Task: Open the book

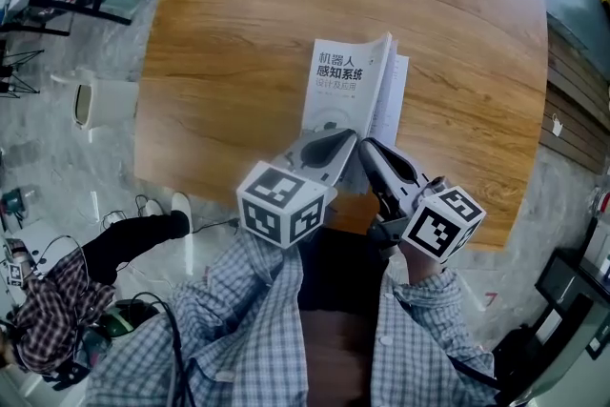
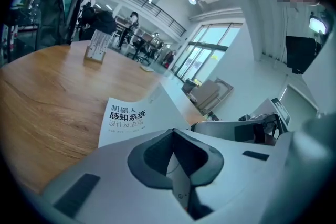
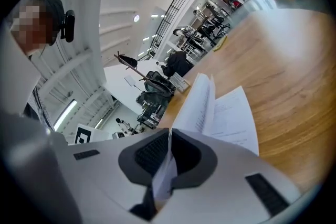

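Partly, the job is done. The white paperback book [image 1: 335, 95] with dark Chinese print on its front lies on the round brown wooden table [image 1: 238, 62], close to the edge nearest the person, and it is not lying shut. Its printed cover [image 2: 126, 118] faces up on the left, while a sheaf of white pages [image 3: 202, 99] stands up along the right side, fanned, with one printed leaf [image 3: 236, 118] lying out flat to the right over the wood.

The grey left gripper [image 1: 341, 144] has its jaws pressed together on the near edge of the cover; a thin pale sheet shows between the dark pads. The grey right gripper [image 1: 366, 148], just beside it, is clenched on the bottom edge of the raised pages, which run up out of its jaws.

So both tools have their hold and the split is made. What is left, I judge, is to draw the two parts wider — cover side one way, pages the other — until the book rests open and flat, then to let go.
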Motion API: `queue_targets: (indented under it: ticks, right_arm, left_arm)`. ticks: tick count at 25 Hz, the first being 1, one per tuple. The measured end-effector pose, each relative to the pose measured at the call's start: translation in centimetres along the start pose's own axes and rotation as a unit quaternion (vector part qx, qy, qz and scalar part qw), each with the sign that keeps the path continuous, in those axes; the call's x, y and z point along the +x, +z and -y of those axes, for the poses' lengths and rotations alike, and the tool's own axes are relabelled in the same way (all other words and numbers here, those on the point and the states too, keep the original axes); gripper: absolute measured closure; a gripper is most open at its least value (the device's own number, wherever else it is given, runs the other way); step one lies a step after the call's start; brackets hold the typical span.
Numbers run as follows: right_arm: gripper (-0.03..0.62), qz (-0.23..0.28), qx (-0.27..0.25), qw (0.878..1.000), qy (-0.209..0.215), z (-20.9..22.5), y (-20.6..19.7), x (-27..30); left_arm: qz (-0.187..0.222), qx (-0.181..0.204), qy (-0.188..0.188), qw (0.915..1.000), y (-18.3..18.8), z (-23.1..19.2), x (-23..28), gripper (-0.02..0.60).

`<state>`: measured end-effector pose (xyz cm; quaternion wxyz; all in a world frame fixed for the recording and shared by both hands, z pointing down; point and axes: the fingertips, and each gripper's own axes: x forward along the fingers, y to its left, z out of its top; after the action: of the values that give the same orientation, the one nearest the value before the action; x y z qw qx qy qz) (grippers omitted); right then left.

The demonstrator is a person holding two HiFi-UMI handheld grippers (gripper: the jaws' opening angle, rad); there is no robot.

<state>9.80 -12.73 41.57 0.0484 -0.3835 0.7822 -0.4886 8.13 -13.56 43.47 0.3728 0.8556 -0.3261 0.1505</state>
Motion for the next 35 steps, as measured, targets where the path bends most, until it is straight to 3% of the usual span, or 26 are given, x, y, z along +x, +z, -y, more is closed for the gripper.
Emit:
queue_targets:
  ticks: [10, 20, 24, 35]
  right_arm:
    - [0.565, -0.007, -0.009, 0.999, 0.052, -3.5, -0.4, 4.1]
    - [0.569, -0.029, -0.017, 0.995, 0.096, -6.1, -1.9, 9.0]
    - [0.569, -0.048, -0.044, 0.993, 0.102, -6.7, -2.5, 10.9]
    - [0.569, -0.083, -0.053, 0.987, 0.126, -8.3, -4.4, 15.1]
  left_arm:
    - [0.034, -0.009, 0.048, 0.9982, 1.5, -3.3, -3.5, 0.574]
    - [0.072, -0.06, 0.086, 0.9919, 2.0, -7.8, -6.7, 0.574]
    - [0.086, -0.079, 0.1, 0.9881, 2.1, -9.7, -7.7, 0.574]
    - [0.106, -0.102, 0.139, 0.9793, 2.0, -13.8, -10.3, 0.574]
